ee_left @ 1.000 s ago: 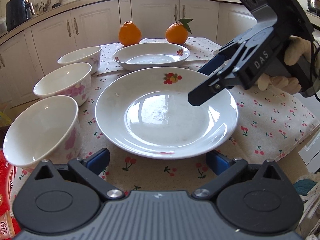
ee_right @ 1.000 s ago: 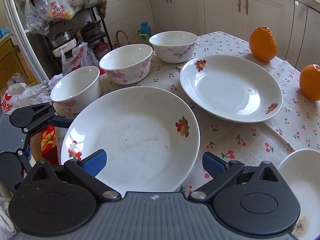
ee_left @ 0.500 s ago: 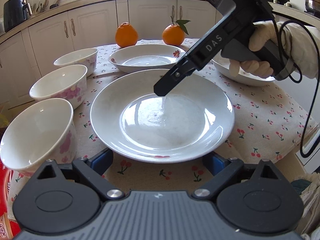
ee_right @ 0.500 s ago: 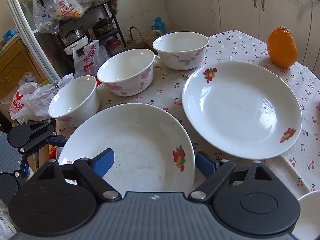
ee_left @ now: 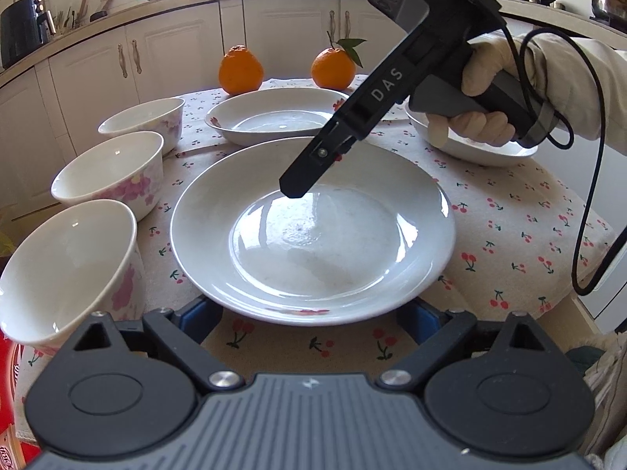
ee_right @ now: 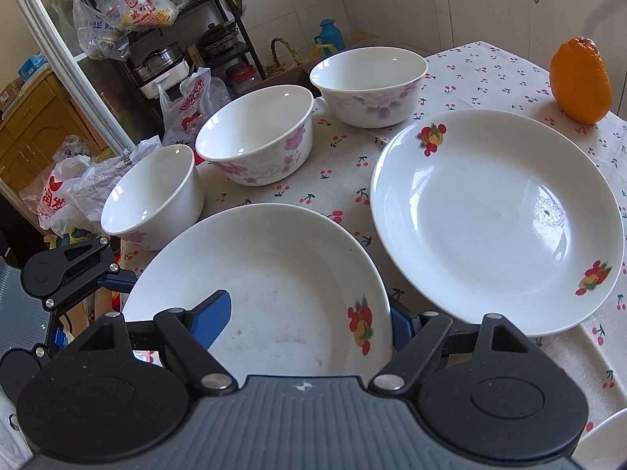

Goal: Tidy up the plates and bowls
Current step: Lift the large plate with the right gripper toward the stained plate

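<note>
A large white plate (ee_left: 313, 235) (ee_right: 258, 286) with a fruit print lies on the cherry-print cloth at the table's near edge. My left gripper (ee_left: 309, 319) stands open, its blue pads (ee_left: 200, 317) on either side of the plate's near rim, not pressing. My right gripper (ee_right: 305, 319) (ee_left: 309, 172) slants down over the same plate, jaws closing. One of its pads (ee_right: 211, 317) hangs over the plate's inside, the other sits outside the rim, neither pressing. A second plate (ee_left: 278, 117) (ee_right: 497, 219) lies beyond. Three flowered bowls (ee_left: 66, 262) (ee_left: 109, 172) (ee_left: 145, 117) line the left side.
Two oranges (ee_left: 240, 70) (ee_left: 333, 68) stand at the table's far end. A third white dish (ee_left: 470, 149) sits under the gloved hand at the right. Kitchen cabinets (ee_left: 164, 55) run behind. Plastic bags (ee_right: 78, 188) and a shelf rack (ee_right: 176, 39) crowd the floor beside the bowls.
The right gripper has swung leftward over the large plate and its jaws have narrowed around the rim. The left gripper's jaws have drawn in slightly; its hand has stayed put.
</note>
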Demonstrator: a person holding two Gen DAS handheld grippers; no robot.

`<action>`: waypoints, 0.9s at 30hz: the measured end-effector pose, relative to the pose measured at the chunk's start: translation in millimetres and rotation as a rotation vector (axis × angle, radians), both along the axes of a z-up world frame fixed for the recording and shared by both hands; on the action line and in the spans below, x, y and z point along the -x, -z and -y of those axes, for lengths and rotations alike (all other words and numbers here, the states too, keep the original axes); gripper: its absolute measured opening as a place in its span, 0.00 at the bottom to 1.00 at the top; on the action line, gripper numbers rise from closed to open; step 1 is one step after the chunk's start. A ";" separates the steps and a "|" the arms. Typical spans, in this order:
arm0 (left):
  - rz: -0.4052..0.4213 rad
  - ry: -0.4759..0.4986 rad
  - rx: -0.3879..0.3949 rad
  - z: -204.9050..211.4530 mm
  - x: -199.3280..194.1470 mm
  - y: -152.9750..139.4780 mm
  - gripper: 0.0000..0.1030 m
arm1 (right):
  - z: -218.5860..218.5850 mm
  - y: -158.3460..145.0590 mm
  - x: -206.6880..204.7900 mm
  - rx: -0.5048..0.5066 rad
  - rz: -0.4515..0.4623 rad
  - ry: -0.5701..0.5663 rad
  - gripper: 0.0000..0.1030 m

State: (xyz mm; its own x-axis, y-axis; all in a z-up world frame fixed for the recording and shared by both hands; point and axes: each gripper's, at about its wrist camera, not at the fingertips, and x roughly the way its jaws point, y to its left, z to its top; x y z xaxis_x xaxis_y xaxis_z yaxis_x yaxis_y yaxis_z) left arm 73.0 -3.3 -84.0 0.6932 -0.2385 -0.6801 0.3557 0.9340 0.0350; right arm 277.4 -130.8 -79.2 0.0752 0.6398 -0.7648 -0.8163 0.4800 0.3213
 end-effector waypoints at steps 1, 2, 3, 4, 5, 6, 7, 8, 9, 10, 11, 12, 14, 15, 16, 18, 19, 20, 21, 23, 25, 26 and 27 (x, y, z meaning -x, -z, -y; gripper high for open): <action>-0.001 0.002 0.002 -0.3 -0.2 0.0 0.92 | -0.2 -0.4 1.0 0.003 0.003 0.000 0.83; -0.001 0.003 0.003 -0.5 -0.3 0.0 0.92 | -0.9 0.0 1.2 0.007 0.006 -0.001 0.83; -0.002 0.005 0.004 -1.2 -0.8 0.1 0.92 | -1.4 0.0 1.5 0.010 0.008 -0.002 0.83; -0.004 0.007 0.006 -1.7 -1.2 0.1 0.92 | -1.4 -0.1 1.6 0.010 0.008 -0.001 0.83; -0.005 0.009 0.007 -2.0 -1.4 0.3 0.92 | -1.1 -0.2 1.5 0.009 0.006 0.001 0.83; -0.005 0.011 0.007 -2.1 -1.6 0.2 0.92 | -0.8 -0.3 1.4 0.009 0.004 0.004 0.83; -0.005 0.013 0.005 -2.2 -1.8 0.1 0.91 | -0.8 -0.5 1.5 0.009 0.003 0.007 0.83; -0.007 0.015 0.004 -2.1 -2.1 -0.1 0.91 | -0.4 -0.8 1.8 0.008 0.002 0.009 0.83; -0.008 0.018 0.002 -2.2 -2.2 -0.4 0.91 | 0.0 -1.3 2.3 0.008 0.003 0.008 0.83; -0.008 0.020 0.002 -2.3 -2.3 -0.5 0.91 | 0.0 -1.4 2.2 0.008 0.003 0.009 0.83; -0.012 0.023 0.002 -2.3 -2.7 -0.8 0.91 | 0.6 -2.1 2.8 0.008 0.002 0.010 0.83; -0.016 0.026 -0.001 -1.7 -3.3 -1.4 0.91 | 1.2 -2.5 3.3 0.010 0.002 0.010 0.83; -0.017 0.033 -0.008 -0.3 -3.7 -3.3 0.91 | 2.2 -4.5 5.0 0.010 0.007 0.012 0.83; -0.017 0.038 -0.012 0.4 -3.6 -4.1 0.91 | 3.3 -5.6 6.0 0.010 0.008 0.014 0.83; -0.018 0.042 -0.014 0.9 -3.8 -5.3 0.91 | 4.7 -6.8 6.9 0.008 0.010 0.016 0.83; -0.020 0.053 -0.013 1.9 -4.3 -8.4 0.91 | 7.7 -9.4 8.4 0.004 0.014 0.024 0.83; -0.022 0.057 -0.013 2.6 -4.8 -10.0 0.90 | 9.3 -10.9 9.4 0.003 0.017 0.028 0.83; -0.024 0.065 -0.014 3.2 -5.6 -11.8 0.90 | 11.0 -12.4 10.3 0.001 0.019 0.033 0.83; -0.026 0.072 -0.014 3.4 -6.4 -13.4 0.90 | 13.5 -14.2 11.4 -0.001 0.023 0.038 0.83; -0.029 0.088 -0.017 5.2 -8.3 -16.8 0.90 | 18.2 -18.4 13.5 -0.004 0.032 0.048 0.83; -0.030 0.106 -0.018 7.9 -10.9 -20.3 0.90 | 24.0 -22.9 15.1 -0.009 0.043 0.062 0.83; -0.033 0.116 -0.018 9.6 -12.7 -21.9 0.90 | 27.7 -25.0 15.9 -0.012 0.047 0.069 0.83; -0.035 0.126 -0.019 11.7 -14.4 -23.4 0.90 | 31.7 -26.8 16.6 -0.014 0.051 0.078 0.83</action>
